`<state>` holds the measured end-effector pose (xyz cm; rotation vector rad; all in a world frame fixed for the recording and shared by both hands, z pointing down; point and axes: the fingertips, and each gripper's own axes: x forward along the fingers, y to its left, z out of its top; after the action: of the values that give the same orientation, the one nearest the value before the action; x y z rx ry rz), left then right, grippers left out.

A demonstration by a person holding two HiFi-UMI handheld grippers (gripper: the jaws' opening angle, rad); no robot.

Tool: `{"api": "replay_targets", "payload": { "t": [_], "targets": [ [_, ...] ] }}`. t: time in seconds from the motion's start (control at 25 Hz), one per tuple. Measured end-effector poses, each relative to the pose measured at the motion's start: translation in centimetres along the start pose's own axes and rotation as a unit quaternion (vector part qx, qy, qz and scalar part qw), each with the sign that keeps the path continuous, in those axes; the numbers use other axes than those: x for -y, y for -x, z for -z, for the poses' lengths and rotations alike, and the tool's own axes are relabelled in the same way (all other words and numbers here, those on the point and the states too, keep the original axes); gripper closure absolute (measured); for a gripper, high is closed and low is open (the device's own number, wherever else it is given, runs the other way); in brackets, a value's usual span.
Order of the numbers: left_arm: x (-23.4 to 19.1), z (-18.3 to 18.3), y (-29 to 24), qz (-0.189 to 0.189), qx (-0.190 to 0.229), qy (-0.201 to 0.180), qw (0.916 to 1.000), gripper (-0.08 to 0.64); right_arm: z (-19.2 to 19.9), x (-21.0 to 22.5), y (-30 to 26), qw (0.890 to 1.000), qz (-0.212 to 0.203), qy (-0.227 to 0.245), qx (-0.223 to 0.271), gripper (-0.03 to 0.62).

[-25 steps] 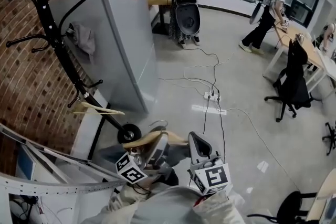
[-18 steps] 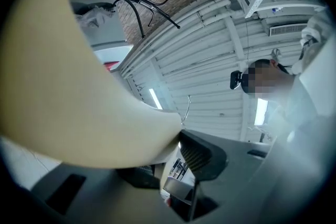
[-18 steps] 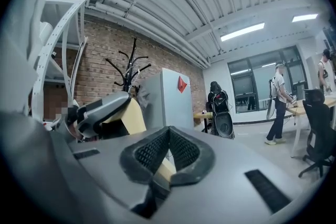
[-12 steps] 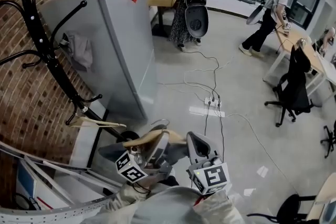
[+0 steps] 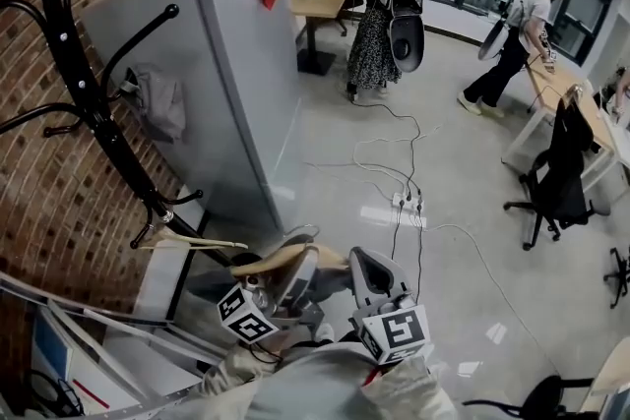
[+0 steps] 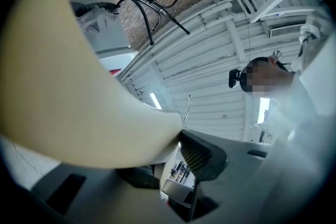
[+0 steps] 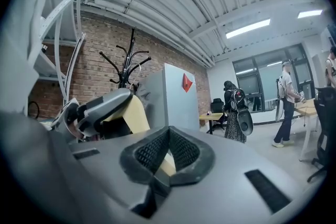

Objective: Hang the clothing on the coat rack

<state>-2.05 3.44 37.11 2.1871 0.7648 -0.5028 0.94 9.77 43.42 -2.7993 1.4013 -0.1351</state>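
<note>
Fingers (image 7: 147, 153) of left gripper (image 5: 295, 269) and right gripper (image 5: 369, 269) tight on hanger (image 5: 264, 263), coat rack (image 5: 98, 103) now nearer.

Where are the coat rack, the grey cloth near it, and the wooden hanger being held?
coat rack (image 5: 95, 109), head view, middle of its black pole.
grey cloth (image 5: 162, 101), head view, centre of the fabric.
wooden hanger (image 5: 266, 261), head view, its pale curved arm.

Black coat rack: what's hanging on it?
A bare wooden hanger on a low hook and, it seems, a crumpled grey cloth higher up. The black coat rack's foot is covered.
</note>
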Motion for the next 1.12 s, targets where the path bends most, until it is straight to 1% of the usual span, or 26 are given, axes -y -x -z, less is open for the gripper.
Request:
{"api": "replay_targets", "payload": {
  "t": [0.2,0.48,0.68,0.88,1.12],
  "targets": [
    [-1.0,-1.0,0.0,-0.009,0.005,-0.012,0.9999,0.442,0.0,0.0,-1.9,1.000,-0.013,-0.003,-0.002,0.569],
    [-3.1,-3.2,-0.1,-0.029,0.024,-0.031,0.9988,0.442,-0.4,-0.7,-5.4,0.999,-0.049,0.000,-0.004,0.569],
    [-5.4,-4.5,-0.4,-0.052,0.040,-0.044,0.9969,0.442,-0.7,-0.6,-8.5,0.997,-0.080,-0.003,-0.001,0.569],
    [-7.8,-5.8,-1.0,-0.081,0.062,-0.067,0.9925,0.442,-1.2,-0.5,-12.1,0.991,-0.134,0.001,-0.004,0.569],
    [-10.3,-8.2,-1.3,-0.120,0.098,-0.102,0.9827,0.442,-1.9,-1.2,-16.6,0.980,-0.199,0.009,-0.006,0.569]
  ]
}}
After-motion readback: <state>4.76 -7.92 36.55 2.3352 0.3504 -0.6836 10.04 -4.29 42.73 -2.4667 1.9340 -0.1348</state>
